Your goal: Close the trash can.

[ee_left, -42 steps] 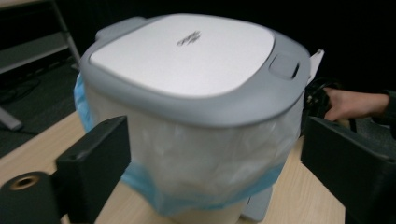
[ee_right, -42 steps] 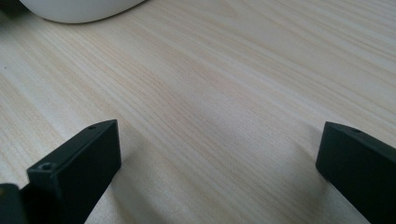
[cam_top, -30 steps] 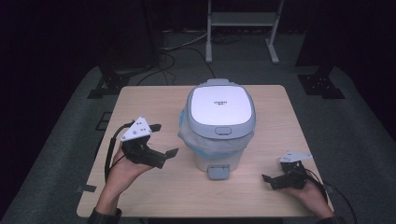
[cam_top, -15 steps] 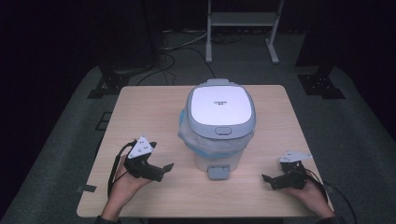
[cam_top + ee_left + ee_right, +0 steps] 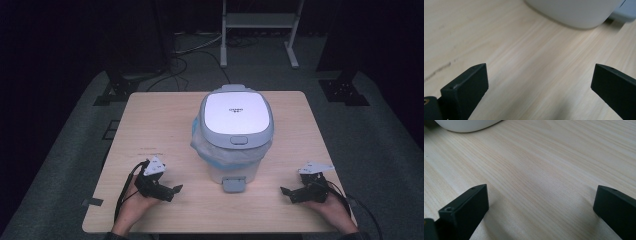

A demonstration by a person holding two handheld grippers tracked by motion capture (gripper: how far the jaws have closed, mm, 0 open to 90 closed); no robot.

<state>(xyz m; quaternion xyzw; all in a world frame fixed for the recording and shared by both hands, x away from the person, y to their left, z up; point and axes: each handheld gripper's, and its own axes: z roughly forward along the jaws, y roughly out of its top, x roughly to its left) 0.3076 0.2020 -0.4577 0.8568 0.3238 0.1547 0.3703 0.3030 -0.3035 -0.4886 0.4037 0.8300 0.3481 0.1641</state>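
Note:
A white pedal bin [image 5: 235, 137] with a grey-rimmed shut lid stands in the middle of the wooden table [image 5: 155, 125]; a pale blue liner bag hangs out under its lid and a grey pedal [image 5: 233, 184] sticks out at its front. My left gripper [image 5: 172, 191] rests low on the table at the front left, open, jaws pointing right toward the bin. Its own view has the bin's white base [image 5: 574, 12] just ahead. At the front right my right gripper [image 5: 287, 194] lies open on the table, jaws pointing left, with the bin's base [image 5: 466, 125] at the top left of its view.
The table's front edge runs close behind both hands. A piece of dark tape [image 5: 93, 202] sits at the front left corner. Beyond the table are a dark floor, cables [image 5: 190, 55], stand feet and a metal rack [image 5: 260, 20].
My left gripper has dropped from a raised spot down and toward the front edge, settling on the table. The right gripper has stayed where it was.

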